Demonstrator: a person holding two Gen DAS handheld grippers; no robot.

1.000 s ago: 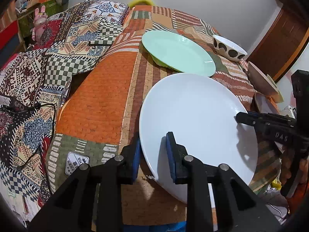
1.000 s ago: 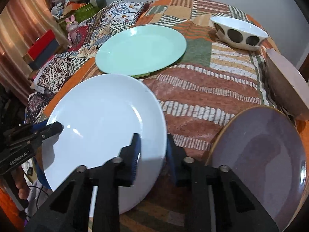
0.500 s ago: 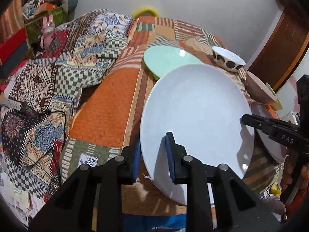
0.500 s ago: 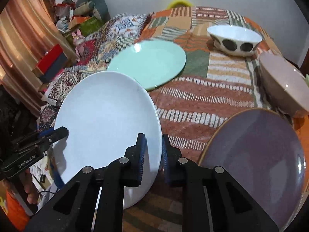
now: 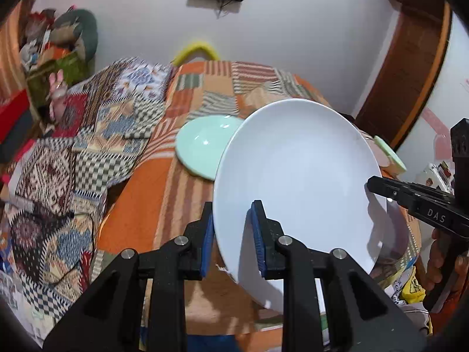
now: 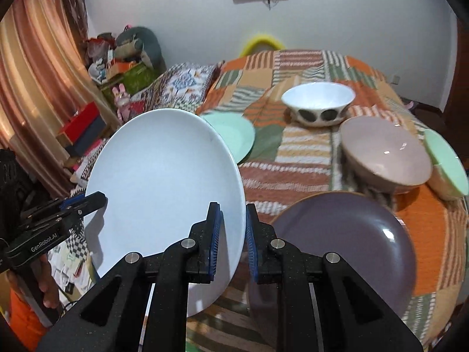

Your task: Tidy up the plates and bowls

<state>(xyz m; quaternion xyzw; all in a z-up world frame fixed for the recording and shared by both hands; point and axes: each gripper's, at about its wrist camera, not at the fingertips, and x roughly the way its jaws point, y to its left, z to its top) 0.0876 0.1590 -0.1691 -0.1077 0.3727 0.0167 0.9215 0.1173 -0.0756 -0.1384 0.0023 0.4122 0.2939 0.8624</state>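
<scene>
Left wrist view: both tools, left tool (image 5: 231,231) and right tool (image 6: 231,234), clamp the white plate (image 5: 296,182). Keep it level and centre it over the green plate (image 5: 205,149) before lowering.

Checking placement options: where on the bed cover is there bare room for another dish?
Free: the orange strip left of the mint plate, and the far cover behind the spotted bowl. Crowded: the right side, with pink bowl, green bowl and purple plate.

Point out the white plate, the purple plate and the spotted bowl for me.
white plate (image 6: 164,182), right wrist view, centre of its face.
purple plate (image 6: 343,246), right wrist view, middle of its flat well.
spotted bowl (image 6: 318,99), right wrist view, white inside wall.
</scene>
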